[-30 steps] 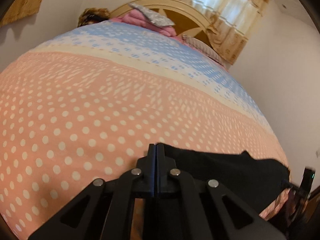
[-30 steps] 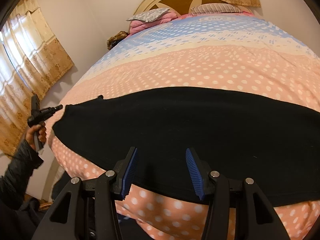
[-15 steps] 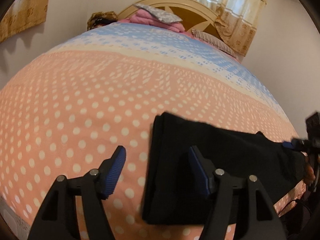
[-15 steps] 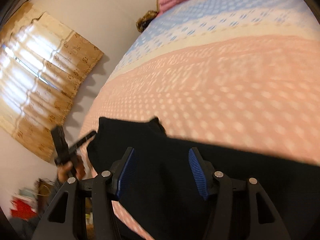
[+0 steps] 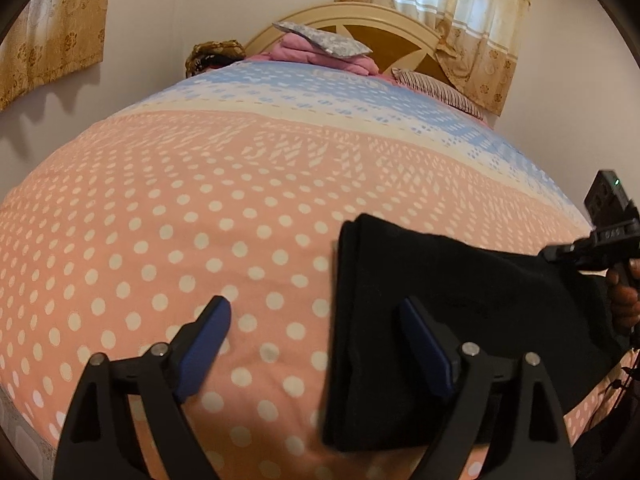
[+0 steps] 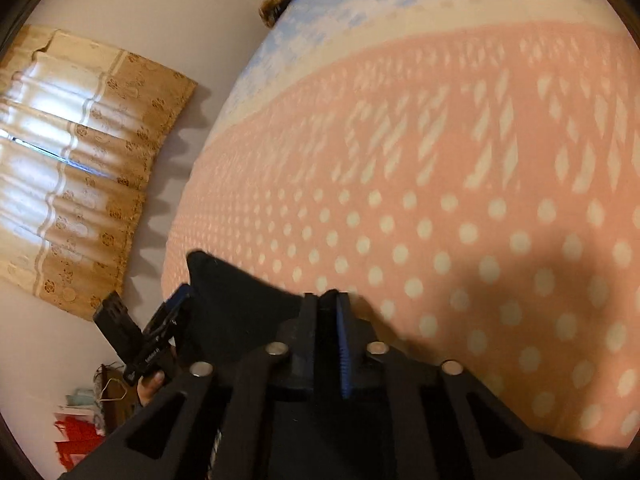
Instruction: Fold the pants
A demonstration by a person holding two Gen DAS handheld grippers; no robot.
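The black pants lie folded in a long strip on the pink dotted bedspread, near the bed's front edge. My left gripper is open and empty, hovering over the pants' left end, its right finger above the cloth. My right gripper is shut on the pants' edge at their other end. It also shows in the left wrist view at the far right. The left gripper shows in the right wrist view past the far corner of the pants.
Pillows and a pink blanket lie by the headboard at the far end. Curtains hang on the wall left of the bed. The bed's front edge drops off at lower left.
My left gripper opened, let go of the pants and drew back. My right gripper swung toward the pants' end and shut on the cloth.
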